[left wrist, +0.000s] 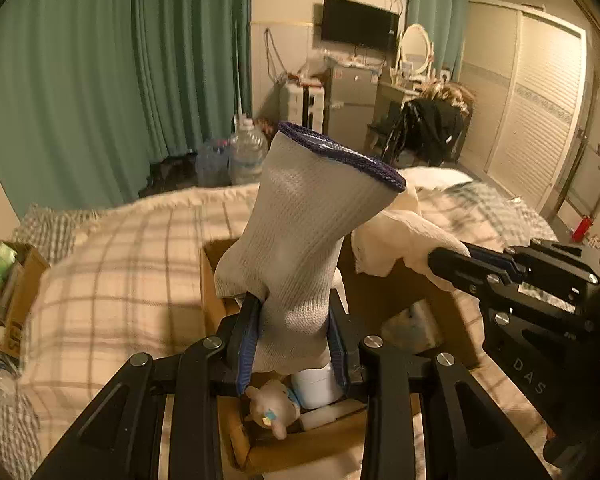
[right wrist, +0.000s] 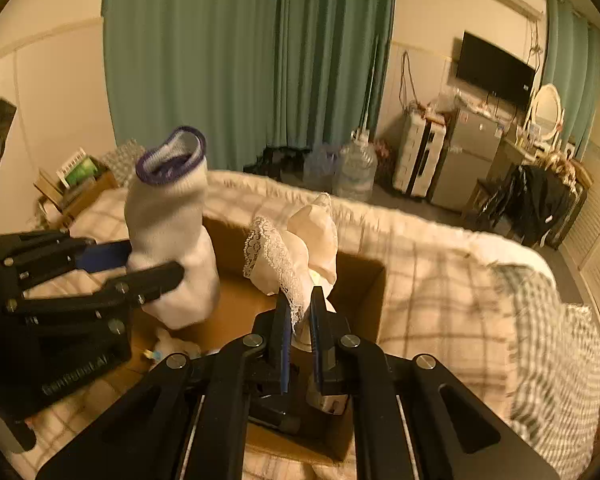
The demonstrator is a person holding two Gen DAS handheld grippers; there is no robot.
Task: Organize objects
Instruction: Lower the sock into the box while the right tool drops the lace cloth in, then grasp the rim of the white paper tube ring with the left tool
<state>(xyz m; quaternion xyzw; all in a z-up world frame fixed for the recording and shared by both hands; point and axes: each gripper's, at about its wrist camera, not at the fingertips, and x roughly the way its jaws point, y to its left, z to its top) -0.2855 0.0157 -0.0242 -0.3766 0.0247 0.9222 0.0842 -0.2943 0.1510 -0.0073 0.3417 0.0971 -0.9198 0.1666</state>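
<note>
My left gripper (left wrist: 294, 312) is shut on a white sock with a purple cuff (left wrist: 312, 216), held upright over an open cardboard box (left wrist: 210, 280) on the bed. The sock also shows in the right wrist view (right wrist: 168, 216), with the left gripper (right wrist: 140, 266) clamped on it. My right gripper (right wrist: 300, 304) is shut on a cream garment with lace trim (right wrist: 300, 240), held above the same box (right wrist: 360, 280). In the left wrist view the right gripper (left wrist: 444, 264) grips that cream garment (left wrist: 396, 236). Inside the box lie a small plush toy (left wrist: 270, 406) and a white container (left wrist: 314, 386).
The box rests on a plaid blanket (left wrist: 120, 272) covering the bed. A second box of items (left wrist: 8, 280) stands at the left bed edge. Water jugs (left wrist: 246, 152), a small fridge (left wrist: 350, 96), a vanity and a wardrobe stand beyond the bed.
</note>
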